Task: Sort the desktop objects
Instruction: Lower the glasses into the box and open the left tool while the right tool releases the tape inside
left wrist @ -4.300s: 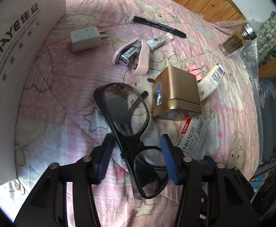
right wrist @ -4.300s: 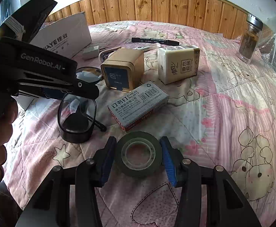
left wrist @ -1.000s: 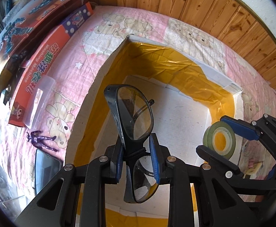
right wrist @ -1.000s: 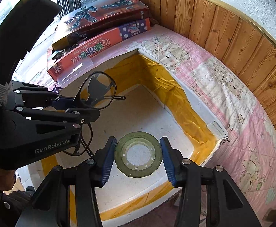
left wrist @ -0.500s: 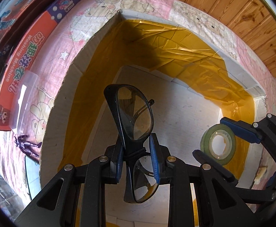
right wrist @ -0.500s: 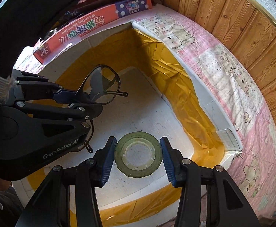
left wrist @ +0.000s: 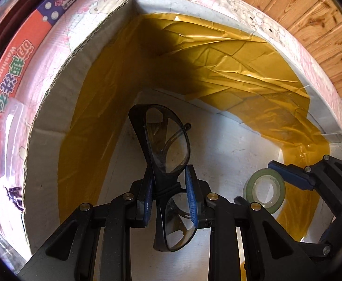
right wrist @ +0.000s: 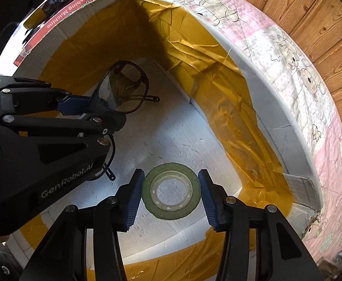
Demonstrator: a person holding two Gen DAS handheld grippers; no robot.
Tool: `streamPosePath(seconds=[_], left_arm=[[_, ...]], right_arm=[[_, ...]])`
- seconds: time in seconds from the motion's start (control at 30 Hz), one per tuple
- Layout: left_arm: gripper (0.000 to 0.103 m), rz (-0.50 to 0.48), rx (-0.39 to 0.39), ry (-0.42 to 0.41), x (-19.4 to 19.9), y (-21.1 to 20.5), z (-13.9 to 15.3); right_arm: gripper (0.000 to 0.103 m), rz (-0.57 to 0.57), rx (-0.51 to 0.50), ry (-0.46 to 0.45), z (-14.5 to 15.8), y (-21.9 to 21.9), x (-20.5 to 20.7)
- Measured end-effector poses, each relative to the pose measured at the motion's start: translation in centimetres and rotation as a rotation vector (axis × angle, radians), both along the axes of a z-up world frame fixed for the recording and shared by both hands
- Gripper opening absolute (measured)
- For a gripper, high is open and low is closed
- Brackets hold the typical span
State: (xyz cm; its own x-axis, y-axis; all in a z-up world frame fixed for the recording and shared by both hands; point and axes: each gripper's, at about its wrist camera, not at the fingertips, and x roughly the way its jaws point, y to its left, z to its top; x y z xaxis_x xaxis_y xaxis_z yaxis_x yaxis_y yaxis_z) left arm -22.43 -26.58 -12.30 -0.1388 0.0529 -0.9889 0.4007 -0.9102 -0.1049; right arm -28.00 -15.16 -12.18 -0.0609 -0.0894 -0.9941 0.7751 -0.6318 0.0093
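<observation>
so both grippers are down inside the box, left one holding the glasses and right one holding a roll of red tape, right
Not quite: the tape roll is green, not red, as the right wrist view shows between the jaws of the right gripper. The rest stands: the left gripper holds the glasses at the bridge, and both are inside the box.

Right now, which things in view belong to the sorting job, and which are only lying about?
Belong to the job:
- glasses, shut in the left claw
- tape roll, between the fingers of the right claw
- cardboard box with yellow tape lining, both claws inside it

Only lying about:
- red toy box beside the cardboard box
- pink blanket
- wooden wall
</observation>
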Motion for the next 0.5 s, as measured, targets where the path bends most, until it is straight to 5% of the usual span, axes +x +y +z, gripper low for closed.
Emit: streamPosePath(seconds=[0.23,0.5], left_arm=[[0.027,-0.029,-0.038,0.012,-0.3,0.4,0.0],[0.039,-0.044,-0.097,0.024,1.0,0.8,2.5]], right_arm=[[0.049,-0.018,0.025,0.015,0.4,0.3,0.7],[0.061,-0.044,-0.022,0.054,3.3,1.8,3.1]])
